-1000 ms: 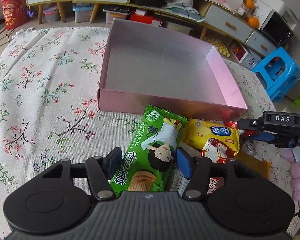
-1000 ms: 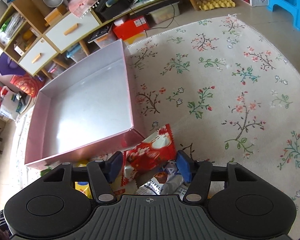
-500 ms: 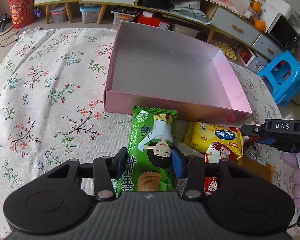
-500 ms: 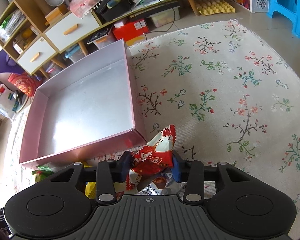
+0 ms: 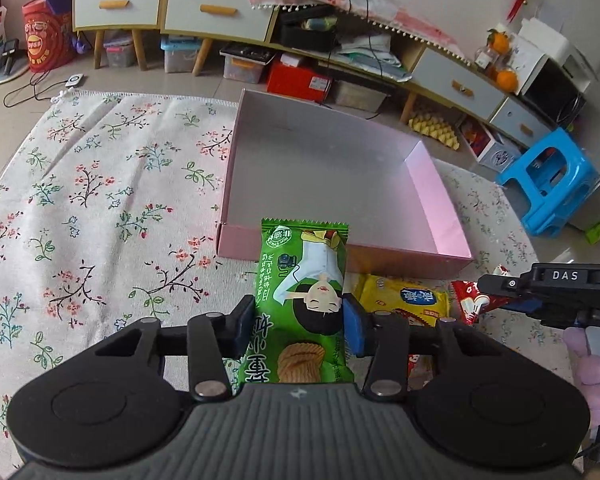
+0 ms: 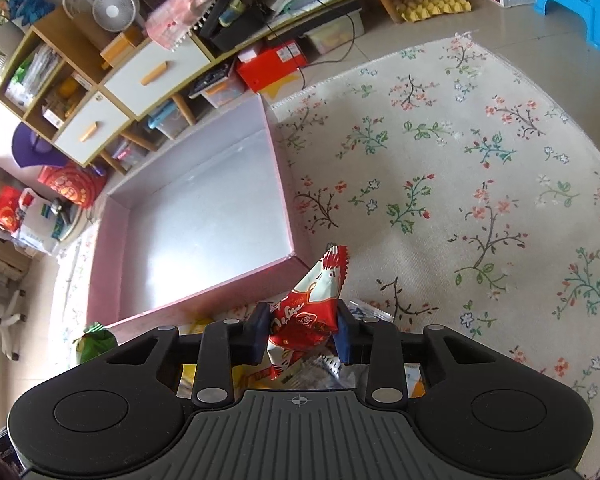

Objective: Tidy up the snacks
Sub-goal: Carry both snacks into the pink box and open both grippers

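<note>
My left gripper (image 5: pixel 299 326) is shut on a green snack packet (image 5: pixel 302 280) and holds it lifted, just in front of the near wall of the pink box (image 5: pixel 440 204). My right gripper (image 6: pixel 302 330) is shut on a red-and-white snack packet (image 6: pixel 314 296), raised near the box's corner (image 6: pixel 290 258). The box is empty in both views. A yellow packet (image 5: pixel 410 300) and other packets lie on the floral cloth below. The right gripper also shows at the right of the left wrist view (image 5: pixel 496 298).
A floral cloth (image 5: pixel 80 208) covers the surface around the box. A blue stool (image 5: pixel 556 184) stands at the right. Low cabinets with drawers (image 5: pixel 212 12) and storage bins line the back. More packets (image 6: pixel 316 372) lie under the right gripper.
Both grippers have closed on their packets and lifted them off the pile. The green packet now hangs in front of the box wall; the red packet has risen too.
</note>
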